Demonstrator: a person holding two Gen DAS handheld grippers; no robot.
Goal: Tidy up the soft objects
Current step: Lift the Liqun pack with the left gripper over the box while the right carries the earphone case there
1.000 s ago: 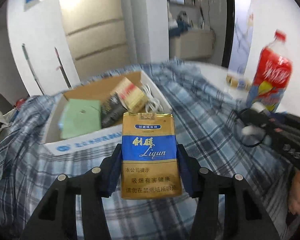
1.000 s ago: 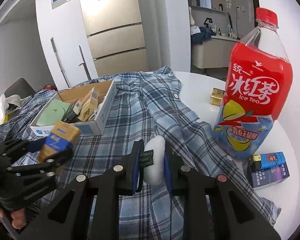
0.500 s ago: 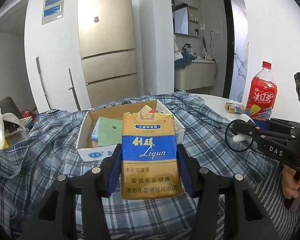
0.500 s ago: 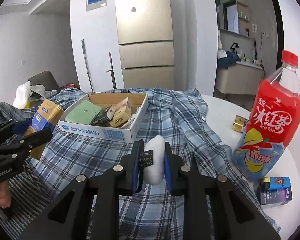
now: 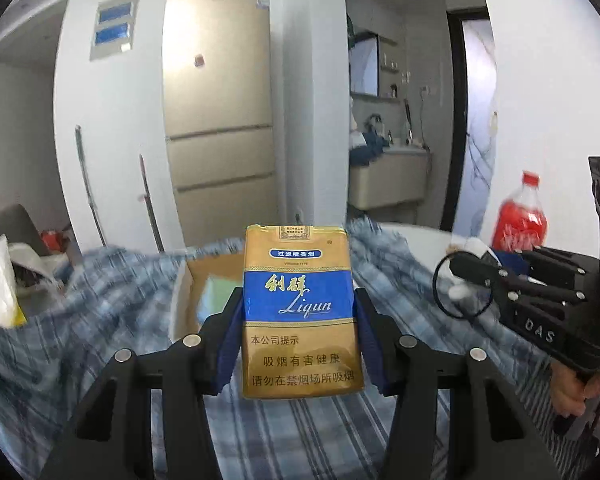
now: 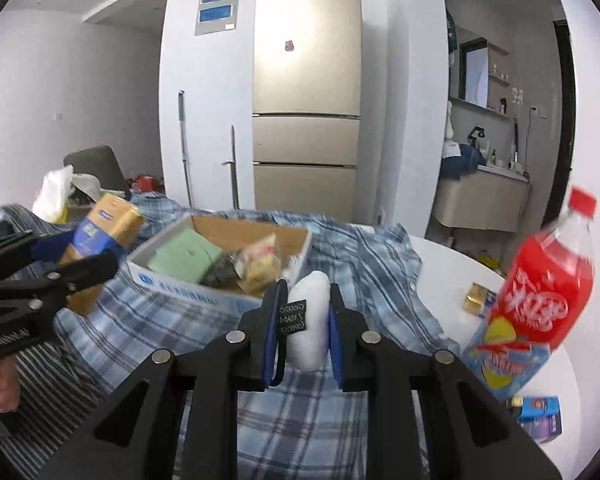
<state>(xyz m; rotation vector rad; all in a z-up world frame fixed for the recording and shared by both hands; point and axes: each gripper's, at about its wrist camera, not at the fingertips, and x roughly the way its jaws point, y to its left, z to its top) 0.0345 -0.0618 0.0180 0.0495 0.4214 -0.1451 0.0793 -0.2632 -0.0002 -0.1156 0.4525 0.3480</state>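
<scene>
While both hand-held grippers hang above the plaid shirt (image 6: 380, 264), each pinches one item: the left gripper (image 5: 300, 320) clamps an upright gold-and-blue Liqun cigarette pack (image 5: 300, 312) between its blue pads, and the right gripper (image 6: 305, 320) squeezes a white fluffy soft toy (image 6: 310, 320) with a black label. Ahead of both fingertips sits an open cardboard box (image 6: 204, 292), already holding a green pad and snack packets. A good placement likely means lowering each item over a free gap in the box before letting go. A red iced tea bottle (image 6: 540, 292) stands to the right gripper's right; keep clear.
</scene>
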